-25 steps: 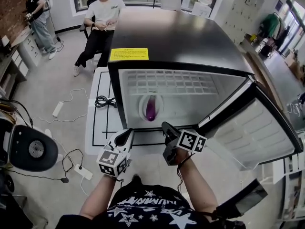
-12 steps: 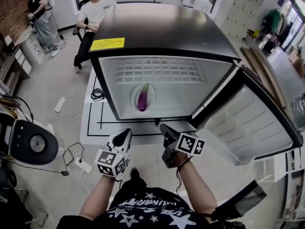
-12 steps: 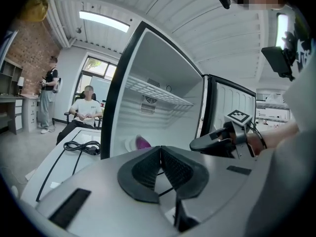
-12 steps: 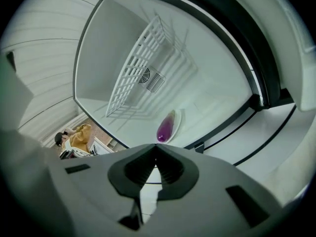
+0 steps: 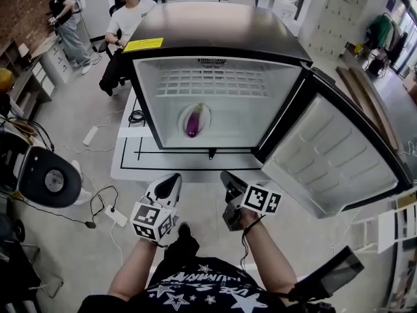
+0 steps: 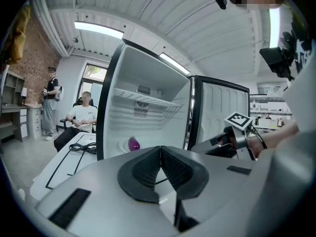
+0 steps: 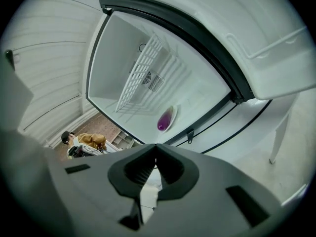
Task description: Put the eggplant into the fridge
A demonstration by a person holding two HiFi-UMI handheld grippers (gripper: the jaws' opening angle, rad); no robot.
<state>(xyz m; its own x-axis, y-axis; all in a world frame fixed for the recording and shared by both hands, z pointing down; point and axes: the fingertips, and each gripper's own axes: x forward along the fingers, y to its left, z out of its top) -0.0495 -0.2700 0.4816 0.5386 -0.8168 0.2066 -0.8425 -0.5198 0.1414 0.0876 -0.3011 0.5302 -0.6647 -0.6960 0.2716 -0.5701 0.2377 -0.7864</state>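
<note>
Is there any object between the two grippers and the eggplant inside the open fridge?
Nothing visible does. The eggplant lies on a white plate inside the fridge, its door swung open to the right. The left gripper and right gripper are in front of the opening, both shut and empty.

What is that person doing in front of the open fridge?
A person stands in front of the fridge holding a tool in each hand. The purple eggplant lies on a white plate inside the fridge, so that part looks done. The left tool and the right tool are both shut and empty, held low, apart from the fridge. The door hangs wide open on the right.
</note>
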